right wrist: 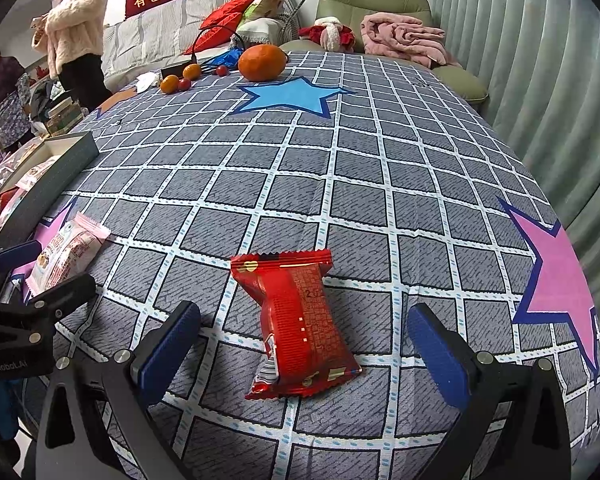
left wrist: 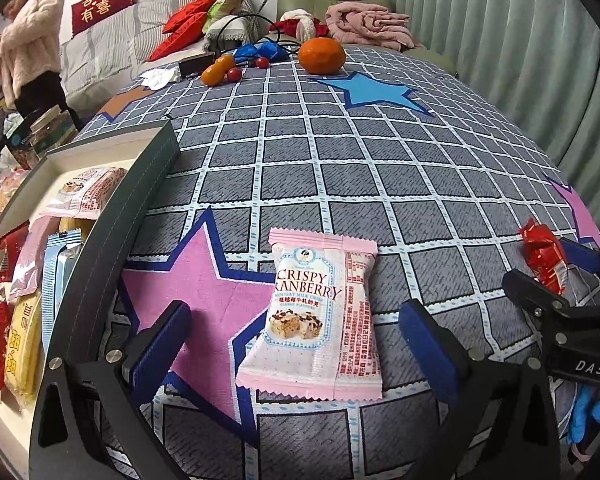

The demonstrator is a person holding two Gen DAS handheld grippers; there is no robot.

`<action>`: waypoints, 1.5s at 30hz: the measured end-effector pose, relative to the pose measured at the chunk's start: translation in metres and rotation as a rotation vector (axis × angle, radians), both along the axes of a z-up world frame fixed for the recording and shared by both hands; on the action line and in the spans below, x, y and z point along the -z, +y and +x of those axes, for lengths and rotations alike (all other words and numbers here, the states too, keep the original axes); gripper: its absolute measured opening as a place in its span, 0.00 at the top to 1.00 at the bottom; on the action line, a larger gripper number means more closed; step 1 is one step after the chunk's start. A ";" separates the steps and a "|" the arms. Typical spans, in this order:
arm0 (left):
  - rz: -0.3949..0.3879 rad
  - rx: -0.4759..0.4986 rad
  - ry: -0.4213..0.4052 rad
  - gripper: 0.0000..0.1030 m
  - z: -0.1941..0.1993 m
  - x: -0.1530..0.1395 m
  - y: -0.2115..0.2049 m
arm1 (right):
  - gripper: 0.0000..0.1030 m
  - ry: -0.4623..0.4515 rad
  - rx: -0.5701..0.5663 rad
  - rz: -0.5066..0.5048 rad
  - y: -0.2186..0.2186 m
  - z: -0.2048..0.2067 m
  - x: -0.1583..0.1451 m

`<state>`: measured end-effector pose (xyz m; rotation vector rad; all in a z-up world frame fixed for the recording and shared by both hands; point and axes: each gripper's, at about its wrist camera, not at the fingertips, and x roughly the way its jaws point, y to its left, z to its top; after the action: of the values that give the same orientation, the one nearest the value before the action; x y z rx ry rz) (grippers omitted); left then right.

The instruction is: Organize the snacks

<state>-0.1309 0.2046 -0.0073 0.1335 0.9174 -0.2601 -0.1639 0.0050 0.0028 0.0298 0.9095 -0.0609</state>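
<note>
On my far left, along the table edge, sits the grey tray with several wrapped snacks already lying in it, so I judge the sorting partly done and these two loose packets next. Moving right, my left gripper hovers low over the checked tablecloth with its jaws spread wide and nothing between the pads but the pink cranberry nougat packet. That packet lies flat, straight ahead and roughly centred in the gap, its long axis running away from me along the fingers, tilted slightly. The blue pads stand clear of both long edges, so closing should pinch it across its narrow width, provided I drop lower first.

Further right, my right gripper is likewise wide open and empty-handed. The red snack packet lies flat between its fingers, long axis also roughly fore-and-aft but skewed, the far end leaning left and the near end right. It sits a little left of centre in the gap, touching neither pad.

Each packet is clearly nearer its own gripper. The tray lies on the left side, so I expect the right hand has the longer carry. An orange and small fruits sit well apart at the far end.
</note>
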 end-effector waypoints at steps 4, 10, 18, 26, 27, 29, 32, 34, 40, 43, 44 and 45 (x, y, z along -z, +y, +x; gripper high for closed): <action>-0.003 -0.001 -0.014 0.00 -0.001 0.000 0.000 | 0.00 -0.005 -0.002 -0.001 0.000 0.001 0.001; -0.005 -0.001 -0.026 0.00 -0.004 0.000 0.000 | 0.00 -0.005 -0.003 -0.001 0.000 0.000 0.001; -0.006 -0.002 -0.032 0.00 -0.005 0.001 0.000 | 0.00 -0.008 -0.003 -0.001 0.000 0.000 0.001; -0.006 -0.001 -0.032 0.00 -0.005 0.001 0.000 | 0.00 -0.008 -0.003 -0.001 0.000 -0.001 0.002; -0.006 -0.001 -0.032 0.00 -0.005 0.001 0.000 | 0.00 -0.009 -0.003 -0.001 0.000 -0.001 0.002; -0.006 -0.001 -0.032 0.00 -0.005 0.001 0.000 | 0.00 -0.009 -0.003 -0.001 0.000 -0.001 0.002; -0.006 -0.002 -0.032 0.00 -0.005 0.001 0.000 | 0.00 -0.009 -0.003 -0.001 0.000 -0.001 0.002; -0.006 -0.002 -0.032 0.00 -0.005 0.001 0.000 | 0.00 -0.010 -0.003 -0.001 0.000 -0.001 0.002; -0.006 -0.002 -0.033 0.00 -0.005 0.002 0.000 | 0.00 -0.010 -0.003 -0.001 0.000 -0.001 0.002; -0.006 -0.002 -0.033 0.00 -0.005 0.002 0.000 | 0.00 -0.011 -0.003 -0.001 0.001 -0.001 0.002; -0.006 -0.002 -0.033 0.00 -0.005 0.002 0.000 | 0.00 -0.011 -0.003 -0.001 0.001 -0.001 0.002; -0.006 -0.002 -0.033 0.00 -0.005 0.002 0.000 | 0.00 -0.011 -0.003 -0.001 0.001 -0.001 0.002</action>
<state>-0.1364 0.2045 -0.0091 0.1307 0.8835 -0.2583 -0.1651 0.0057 0.0004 0.0279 0.8985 -0.0587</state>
